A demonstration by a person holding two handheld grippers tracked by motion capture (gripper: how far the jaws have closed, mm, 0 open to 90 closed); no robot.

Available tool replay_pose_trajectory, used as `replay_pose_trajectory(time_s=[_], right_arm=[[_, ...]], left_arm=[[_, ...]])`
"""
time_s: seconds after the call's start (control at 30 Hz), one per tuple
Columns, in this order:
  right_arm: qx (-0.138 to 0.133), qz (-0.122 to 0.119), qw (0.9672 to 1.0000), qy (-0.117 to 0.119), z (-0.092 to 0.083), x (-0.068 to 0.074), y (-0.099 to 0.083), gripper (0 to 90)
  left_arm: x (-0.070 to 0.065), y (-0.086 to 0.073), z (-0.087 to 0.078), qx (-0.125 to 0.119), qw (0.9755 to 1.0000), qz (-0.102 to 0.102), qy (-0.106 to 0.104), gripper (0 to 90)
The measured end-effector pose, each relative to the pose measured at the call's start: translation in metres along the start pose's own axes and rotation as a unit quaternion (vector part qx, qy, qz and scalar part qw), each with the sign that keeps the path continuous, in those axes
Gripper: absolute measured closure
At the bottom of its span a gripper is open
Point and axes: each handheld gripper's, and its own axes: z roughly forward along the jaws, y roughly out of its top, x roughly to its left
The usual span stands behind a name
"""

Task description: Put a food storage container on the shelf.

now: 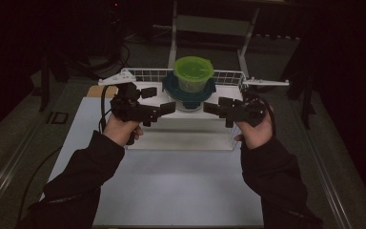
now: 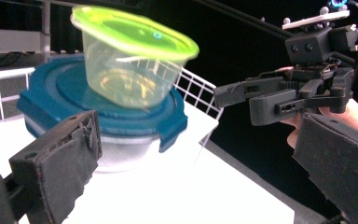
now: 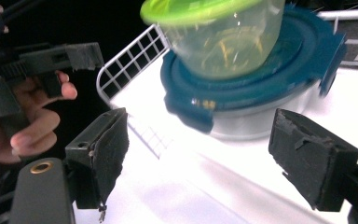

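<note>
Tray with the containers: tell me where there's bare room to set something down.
The white tray is bare along its near half, between the left gripper and right gripper. Its far middle is crowded: a green-lidded tub sits stacked on the blue-lidded container against the wire rail.

A clear plastic tub with a lime-green lid [image 2: 133,60] sits tilted on top of a wider round container with a dark blue clip-on lid [image 2: 102,116]. Both rest on a white tray with a wire-grid rim [image 2: 193,93]. The left gripper [image 2: 205,158] has its two black padded jaws spread wide apart at the bottom corners, nothing between them. At right, a hand holds the right gripper [image 2: 242,100], near the containers.
</note>
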Motion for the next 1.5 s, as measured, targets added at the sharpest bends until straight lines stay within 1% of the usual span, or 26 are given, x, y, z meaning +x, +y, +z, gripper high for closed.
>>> replay_pose_trajectory(time_s=[0.03, 0.1, 0.13, 0.17, 0.2, 0.33, 0.43, 0.57, 0.67, 0.7, 0.73, 0.8, 0.83, 0.9, 0.93, 0.97, 1.0, 1.03, 1.13, 1.17, 1.2, 1.23, 1.27, 1.3, 1.33, 1.5], right_arm=[[0.0, 0.0, 1.0, 0.0, 0.0, 0.0, 0.0, 19.4], [0.002, 0.0, 1.0, 0.007, -0.001, 0.001, -0.011, 19.4], [0.002, -0.002, 1.0, 0.008, -0.001, 0.001, -0.016, 19.4], [0.002, -0.002, 1.0, 0.008, -0.001, 0.001, -0.016, 19.4], [0.006, -0.003, 0.9999, 0.011, -0.001, 0.001, -0.026, 19.5], [0.007, -0.008, 0.9998, 0.014, 0.0, 0.0, -0.046, 19.5], [0.007, -0.014, 0.9998, 0.011, -0.001, -0.002, -0.059, 19.5], [0.005, -0.014, 0.9998, 0.012, -0.002, -0.007, -0.076, 19.5], [0.008, -0.016, 0.9998, 0.011, -0.002, -0.011, -0.089, 19.5], [0.009, -0.016, 0.9998, 0.01, -0.002, -0.012, -0.093, 19.5], [0.01, -0.019, 0.9997, 0.008, -0.002, -0.013, -0.098, 19.5], [0.011, -0.016, 0.9998, 0.009, -0.002, -0.015, -0.107, 19.5], [0.011, -0.016, 0.9998, 0.01, -0.002, -0.016, -0.11, 19.5], [0.013, -0.018, 0.9997, 0.007, -0.002, -0.017, -0.118, 19.5], [0.016, -0.018, 0.9997, 0.004, -0.002, -0.018, -0.123, 19.5], [0.016, -0.018, 0.9997, 0.004, -0.002, -0.018, -0.123, 19.5], [0.02, -0.018, 0.9996, 0.003, -0.002, -0.019, -0.13, 19.4], [0.02, -0.018, 0.9996, 0.003, -0.002, -0.019, -0.13, 19.4], [0.022, -0.02, 0.9995, 0.001, -0.003, -0.022, -0.143, 19.4], [0.021, -0.021, 0.9996, 0.002, -0.004, -0.023, -0.145, 19.4], [0.019, -0.019, 0.9996, 0.002, -0.005, -0.024, -0.149, 19.3], [0.019, -0.019, 0.9996, 0.002, -0.005, -0.024, -0.149, 19.3], [0.017, -0.018, 0.9997, -0.002, -0.008, -0.027, -0.156, 19.3], [0.017, -0.018, 0.9997, -0.002, -0.008, -0.027, -0.156, 19.3], [0.016, -0.014, 0.9998, -0.002, -0.01, -0.029, -0.161, 19.3], [0.02, -0.007, 0.9997, -0.009, -0.013, -0.034, -0.173, 19.4]], left_arm=[[0.0, 0.0, 0.0, 0.0, 1.0, 0.0, 0.0, 0.5], [-0.003, -0.006, -0.003, 0.003, 1.0, 0.005, 0.0, 0.5], [-0.005, -0.013, -0.005, 0.005, 0.9999, 0.009, -0.003, 0.5], [-0.005, -0.013, -0.005, 0.005, 0.9999, 0.009, -0.003, 0.5], [-0.007, -0.02, -0.006, 0.009, 0.9998, 0.015, -0.002, 0.5], [-0.013, -0.035, -0.009, 0.02, 0.9994, 0.029, -0.002, 0.5], [-0.02, -0.048, -0.011, 0.033, 0.9982, 0.05, 0.004, 0.5], [-0.027, -0.067, -0.012, 0.047, 0.997, 0.062, -0.001, 0.5], [-0.029, -0.082, -0.012, 0.054, 0.9966, 0.062, -0.004, 0.5], [-0.029, -0.082, -0.012, 0.054, 0.9966, 0.062, -0.004, 0.5], [-0.028, -0.092, -0.012, 0.063, 0.9961, 0.061, -0.005, 0.5], [-0.028, -0.102, -0.011, 0.071, 0.9956, 0.062, -0.004, 0.5], [-0.027, -0.108, -0.01, 0.073, 0.9957, 0.056, -0.005, 0.5], [-0.027, -0.111, -0.01, 0.074, 0.9956, 0.057, -0.005, 0.5], [-0.026, -0.119, -0.01, 0.077, 0.9955, 0.056, -0.007, 0.5], [-0.026, -0.119, -0.01, 0.077, 0.9955, 0.056, -0.007, 0.5], [-0.025, -0.126, -0.01, 0.078, 0.9955, 0.053, -0.005, 0.5], [-0.025, -0.126, -0.01, 0.078, 0.9955, 0.053, -0.005, 0.5], [-0.024, -0.137, -0.012, 0.082, 0.9954, 0.049, -0.006, 0.5], [-0.024, -0.137, -0.012, 0.082, 0.9954, 0.049, -0.006, 0.5], [-0.024, -0.144, -0.014, 0.086, 0.995, 0.051, -0.002, 0.5], [-0.024, -0.144, -0.014, 0.086, 0.995, 0.051, -0.002, 0.5], [-0.023, -0.149, -0.015, 0.086, 0.995, 0.05, -0.002, 0.5], [-0.023, -0.151, -0.015, 0.089, 0.9947, 0.05, -0.002, 0.5], [-0.022, -0.158, -0.016, 0.091, 0.9944, 0.053, 0.0, 0.5], [-0.021, -0.17, -0.018, 0.093, 0.994, 0.058, 0.005, 0.5]])
